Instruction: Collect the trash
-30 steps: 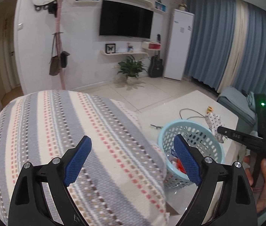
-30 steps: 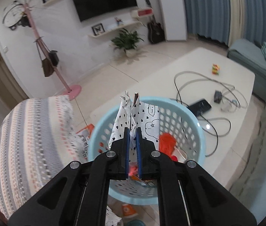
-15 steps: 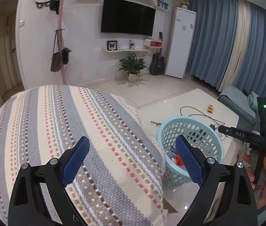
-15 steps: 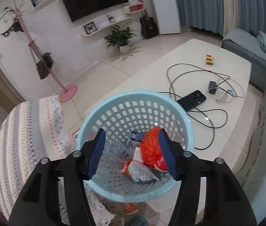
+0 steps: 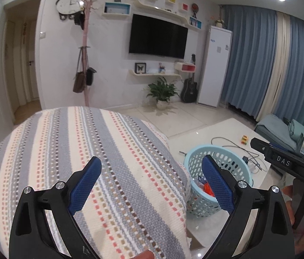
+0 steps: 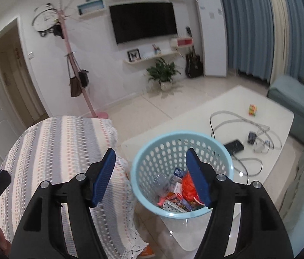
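A light blue perforated basket (image 6: pixel 152 146) stands on the near corner of the white table (image 6: pixel 195 116). It holds several pieces of trash (image 6: pixel 177 187), among them an orange wad and colourful wrappers. My right gripper (image 6: pixel 151 176) is open and empty, above and just in front of the basket's near rim. My left gripper (image 5: pixel 152 181) is open and empty above a striped cushion (image 5: pixel 65 151). The basket (image 5: pixel 234 159) lies to its right. The right gripper's body (image 5: pixel 285 161) shows at the right edge of the left wrist view.
On the table lie a black phone (image 6: pixel 234 146), tangled cables (image 6: pixel 238 118), a small adapter (image 6: pixel 251 137) and a colourful cube (image 6: pixel 252 109). The striped cushion (image 6: pixel 55 151) sits left of the basket. A blue sofa (image 6: pixel 294 95) is at the right.
My right gripper opened and let the black-and-white patterned paper fall into the basket, then drew back and up. My left gripper stayed open over the cushion and tilted up a little.
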### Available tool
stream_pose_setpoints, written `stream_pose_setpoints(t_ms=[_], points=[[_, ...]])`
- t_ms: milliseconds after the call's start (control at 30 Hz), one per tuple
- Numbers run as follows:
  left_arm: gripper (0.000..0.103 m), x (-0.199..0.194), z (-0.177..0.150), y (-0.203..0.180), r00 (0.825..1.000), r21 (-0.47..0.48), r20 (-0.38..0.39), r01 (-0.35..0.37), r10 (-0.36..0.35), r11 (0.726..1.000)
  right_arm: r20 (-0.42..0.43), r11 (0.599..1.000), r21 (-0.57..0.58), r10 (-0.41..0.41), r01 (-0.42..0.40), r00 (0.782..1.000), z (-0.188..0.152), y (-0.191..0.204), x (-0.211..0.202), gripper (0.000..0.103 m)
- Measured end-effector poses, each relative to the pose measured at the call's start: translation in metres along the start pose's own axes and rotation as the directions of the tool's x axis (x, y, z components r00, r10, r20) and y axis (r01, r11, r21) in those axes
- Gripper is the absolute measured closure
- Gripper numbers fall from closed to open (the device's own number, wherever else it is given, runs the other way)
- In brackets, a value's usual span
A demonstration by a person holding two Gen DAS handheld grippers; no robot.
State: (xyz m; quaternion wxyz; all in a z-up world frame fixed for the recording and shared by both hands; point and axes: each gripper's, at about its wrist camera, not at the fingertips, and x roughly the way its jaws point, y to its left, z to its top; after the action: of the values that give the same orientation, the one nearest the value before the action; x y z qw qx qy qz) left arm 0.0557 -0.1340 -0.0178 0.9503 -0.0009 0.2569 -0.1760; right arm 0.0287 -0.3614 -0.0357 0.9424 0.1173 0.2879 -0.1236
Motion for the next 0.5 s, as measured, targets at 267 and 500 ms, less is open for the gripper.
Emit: stream_pose_setpoints(t_ms=[267,500], points=[[0.011,-0.029,-0.010,0.005,0.997,-0.002,0.043,-0.063,0.063,0.998,0.108,0.995,-0.100,-0.010,0.021,0.994,-0.005,0.041,-0.042,0.039],[0.011,-0.041,-0.014,0.007,0.993,0.003,0.059,-0.099,0.098,0.995,0.140,0.990,-0.136,-0.008,0.027,0.990,-0.012,0.059,-0.057,0.039]])
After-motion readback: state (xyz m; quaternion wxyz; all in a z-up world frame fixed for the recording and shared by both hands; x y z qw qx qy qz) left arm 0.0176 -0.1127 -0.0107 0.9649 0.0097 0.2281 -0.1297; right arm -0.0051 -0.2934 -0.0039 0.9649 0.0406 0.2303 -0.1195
